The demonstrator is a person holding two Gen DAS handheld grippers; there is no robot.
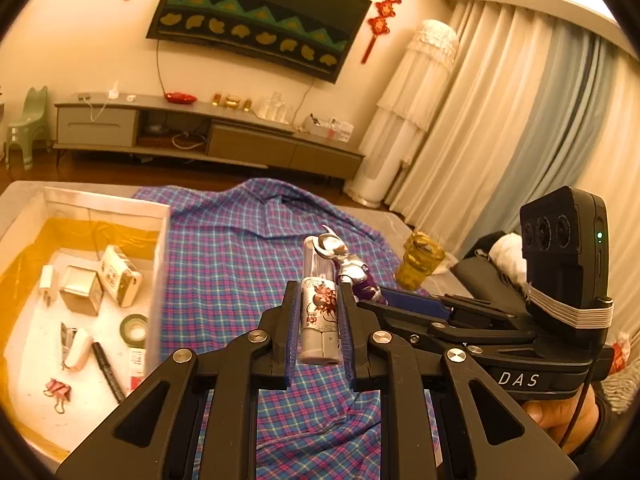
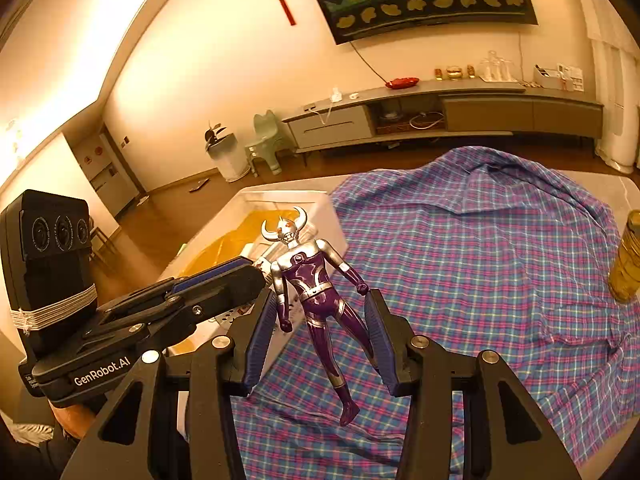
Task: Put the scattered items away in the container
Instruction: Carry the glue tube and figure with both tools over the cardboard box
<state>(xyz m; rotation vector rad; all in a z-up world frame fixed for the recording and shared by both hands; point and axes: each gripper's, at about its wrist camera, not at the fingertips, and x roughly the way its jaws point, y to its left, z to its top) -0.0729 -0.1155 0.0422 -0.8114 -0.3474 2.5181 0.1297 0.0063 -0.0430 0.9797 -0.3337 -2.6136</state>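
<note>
Grey table [image 1: 24, 196] carried plaid shirt [image 1: 240, 248], spread and rumpled over most of top. White box [image 1: 160, 240] stood on table at shirt's left edge, touching it. Amber glass [image 1: 420, 264] stood upright near shirt's right edge.

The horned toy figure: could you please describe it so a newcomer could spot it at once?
Find the plaid shirt beside the white box. Above it, the right tool holds a figure, the only purple-and-silver thing, with curved horns.
</note>
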